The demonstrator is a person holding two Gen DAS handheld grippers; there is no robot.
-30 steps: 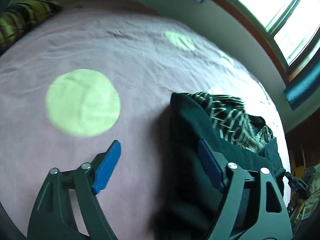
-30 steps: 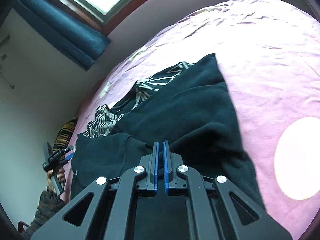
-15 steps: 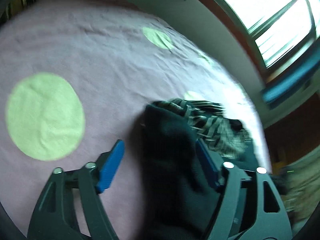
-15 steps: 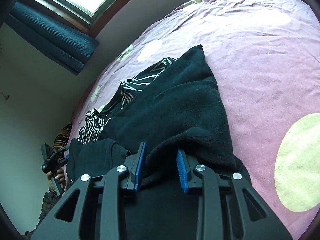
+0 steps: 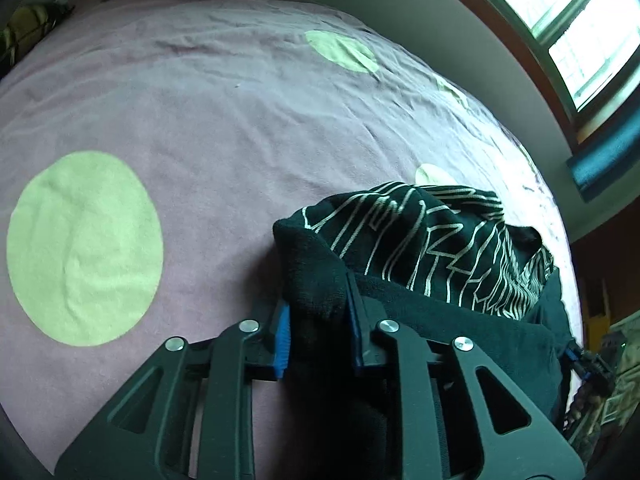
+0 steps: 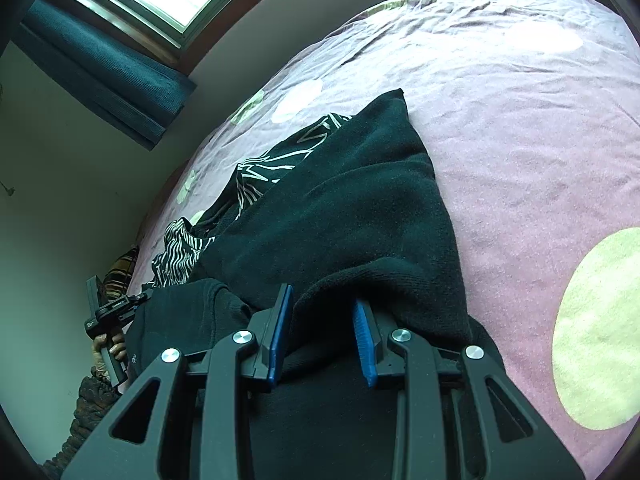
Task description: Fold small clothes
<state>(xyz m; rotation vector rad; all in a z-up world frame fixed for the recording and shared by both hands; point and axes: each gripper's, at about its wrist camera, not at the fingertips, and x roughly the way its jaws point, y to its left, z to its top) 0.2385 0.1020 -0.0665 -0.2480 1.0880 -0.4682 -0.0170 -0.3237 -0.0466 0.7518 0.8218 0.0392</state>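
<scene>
With the left tongs pinching a corner of the black fleece garment and the right tongs spread around its bunched edge, the right should clamp before both lift evenly off the bed.

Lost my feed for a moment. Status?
Left gripper shut on black garment corner. Right gripper part open, straddling the garment's edge. Striped cloth bunched beside it on the bed.
</scene>
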